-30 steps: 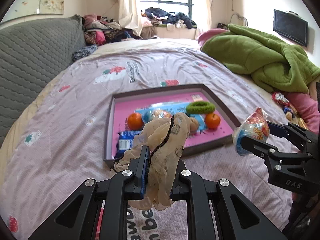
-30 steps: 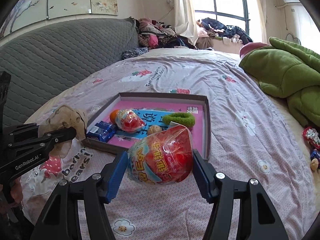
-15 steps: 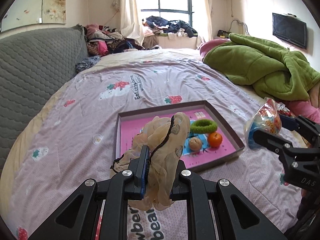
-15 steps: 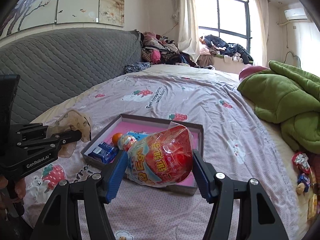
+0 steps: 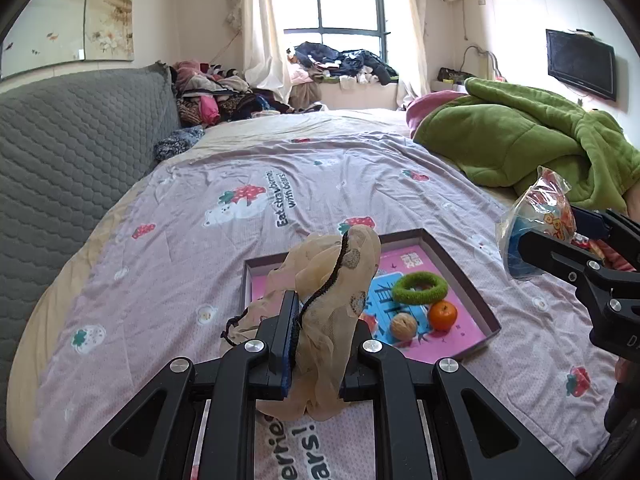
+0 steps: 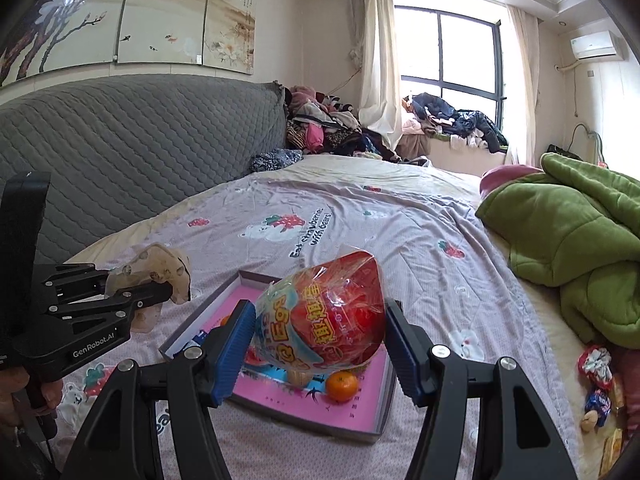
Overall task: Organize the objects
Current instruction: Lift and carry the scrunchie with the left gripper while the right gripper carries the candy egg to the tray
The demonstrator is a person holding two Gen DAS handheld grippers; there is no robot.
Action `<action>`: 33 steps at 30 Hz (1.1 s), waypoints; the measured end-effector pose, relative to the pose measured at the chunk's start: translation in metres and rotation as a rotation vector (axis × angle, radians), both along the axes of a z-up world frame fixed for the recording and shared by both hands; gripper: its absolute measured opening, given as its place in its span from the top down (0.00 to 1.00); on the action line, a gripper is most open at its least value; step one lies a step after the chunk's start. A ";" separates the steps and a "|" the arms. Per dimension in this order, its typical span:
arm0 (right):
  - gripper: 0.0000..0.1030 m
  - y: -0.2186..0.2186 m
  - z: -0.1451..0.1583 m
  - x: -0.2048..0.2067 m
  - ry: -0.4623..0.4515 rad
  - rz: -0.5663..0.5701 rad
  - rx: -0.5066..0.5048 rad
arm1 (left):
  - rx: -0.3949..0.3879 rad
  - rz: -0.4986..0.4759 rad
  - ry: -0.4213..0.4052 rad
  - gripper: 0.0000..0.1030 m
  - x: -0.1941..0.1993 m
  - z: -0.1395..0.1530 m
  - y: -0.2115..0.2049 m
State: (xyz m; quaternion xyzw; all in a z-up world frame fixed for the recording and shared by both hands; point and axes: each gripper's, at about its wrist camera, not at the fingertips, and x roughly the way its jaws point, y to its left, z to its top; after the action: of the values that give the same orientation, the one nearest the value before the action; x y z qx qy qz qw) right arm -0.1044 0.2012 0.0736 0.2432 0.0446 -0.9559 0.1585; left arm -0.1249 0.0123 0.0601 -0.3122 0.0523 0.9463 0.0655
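Left wrist view: left gripper (image 5: pixel 320 340) at bottom centre, jaws clenched tight on a beige sheer cloth (image 5: pixel 332 304) with a dark cord trim; the cloth stands up between the pads and hangs below them. Behind it, centre right of frame, a shallow tray (image 5: pixel 466 264) with pink floor and dark rim lies on the lilac strawberry-print bedsheet (image 5: pixel 248 184). In the tray: green hair ring (image 5: pixel 419 289), an orange (image 5: pixel 442 315) just below it, a walnut-like ball (image 5: pixel 403 325) beside the orange to its left, all on a blue printed pack (image 5: pixel 384 300). Right edge of frame: right gripper, seen from the side, grasping a crinkly snack bag (image 5: pixel 536 220), held in the air above the sheet. Green blanket (image 5: pixel 520 140) upper right, grey quilted headboard (image 5: pixel 72 152) at left.

Right wrist view: right gripper (image 6: pixel 320 344) at bottom centre, blue pads pressed on both sides of the red and yellow snack bag (image 6: pixel 324 320), jaws wide around it. The bag covers much of the tray (image 6: pixel 380 392) below; one orange (image 6: pixel 341 386) shows under it. Left edge: left gripper (image 6: pixel 160 286) with the cloth (image 6: pixel 164 264) pinched at its tip, a person's hand (image 6: pixel 16 396) on the handle lower left. Loose wrapped snacks (image 6: pixel 596 364) lie on the bed at lower right.
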 end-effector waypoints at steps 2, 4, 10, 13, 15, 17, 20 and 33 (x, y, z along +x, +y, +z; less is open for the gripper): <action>0.38 0.000 0.000 -0.004 0.002 0.001 -0.002 | 0.001 0.002 0.002 0.85 -0.005 0.001 0.000; 0.38 0.000 -0.002 -0.008 -0.002 0.005 -0.005 | 0.006 0.008 0.007 0.85 -0.009 0.001 -0.001; 0.38 -0.002 -0.010 -0.021 -0.015 0.014 -0.002 | 0.008 0.021 0.000 0.85 -0.030 -0.004 -0.002; 0.38 -0.004 -0.013 -0.028 -0.016 0.017 0.005 | 0.007 0.030 -0.006 0.85 -0.042 -0.008 -0.002; 0.38 -0.006 -0.016 -0.034 -0.018 0.017 0.009 | 0.010 0.036 -0.016 0.85 -0.050 -0.012 -0.003; 0.38 -0.006 -0.019 -0.039 -0.023 0.014 0.012 | 0.012 0.041 -0.027 0.85 -0.057 -0.016 -0.004; 0.38 -0.006 -0.026 -0.048 -0.038 0.011 0.013 | 0.006 0.046 -0.037 0.85 -0.069 -0.023 -0.005; 0.38 -0.015 -0.091 -0.080 -0.212 0.008 0.089 | 0.021 0.050 -0.137 0.85 -0.121 -0.079 -0.009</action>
State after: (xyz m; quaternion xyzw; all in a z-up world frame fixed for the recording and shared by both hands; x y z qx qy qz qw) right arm -0.1840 0.1865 -0.0176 0.3494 0.0712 -0.9213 0.1554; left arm -0.2462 0.0035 -0.0188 -0.3767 0.0298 0.9246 0.0484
